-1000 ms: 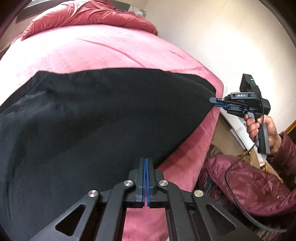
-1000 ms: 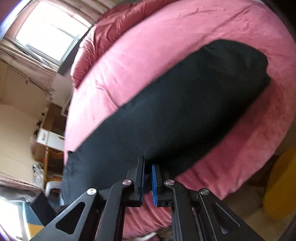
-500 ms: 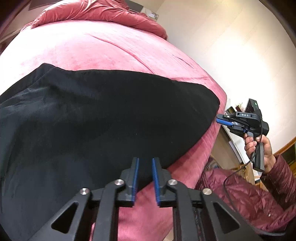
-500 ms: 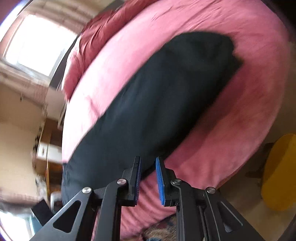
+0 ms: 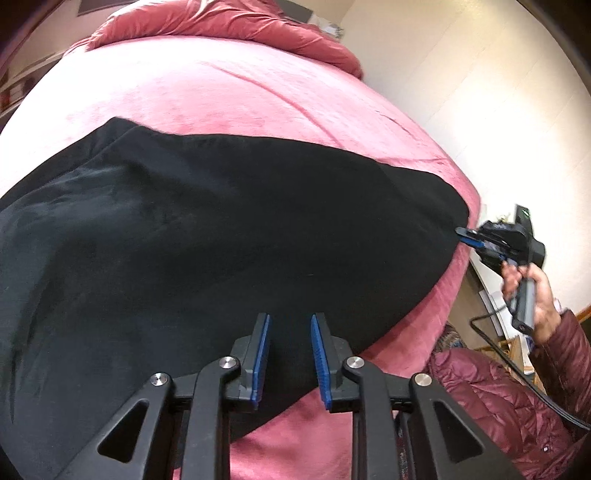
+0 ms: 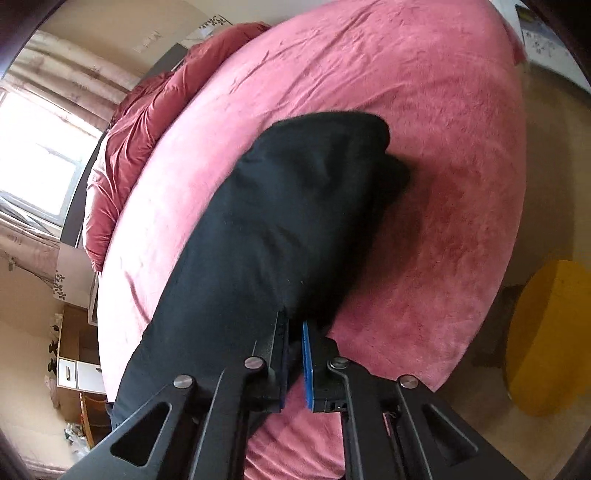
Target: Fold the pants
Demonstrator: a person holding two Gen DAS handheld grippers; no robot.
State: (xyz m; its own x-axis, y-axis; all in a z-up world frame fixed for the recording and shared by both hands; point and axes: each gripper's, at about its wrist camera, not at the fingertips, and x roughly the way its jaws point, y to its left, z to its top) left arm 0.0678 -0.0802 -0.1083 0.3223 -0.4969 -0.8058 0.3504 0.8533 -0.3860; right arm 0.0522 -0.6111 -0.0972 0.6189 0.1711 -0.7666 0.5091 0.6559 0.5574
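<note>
Your black pants (image 5: 221,236) lie spread across the pink bedspread (image 5: 236,96), reaching its near edge. Your left gripper (image 5: 289,354) hovers over that near edge of the pants, its blue-padded jaws parted with nothing between them. Further right, at the pants' far corner, your right gripper (image 6: 294,354) has its jaws narrowly apart with black cloth between them; whether they pinch it, you cannot tell.

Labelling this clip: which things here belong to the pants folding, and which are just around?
Job:
black fabric pants
pink velvety bed cover they lie on
left gripper
right gripper

Lying about:
rumpled red duvet
yellow rounded stool
white drawer unit
</note>
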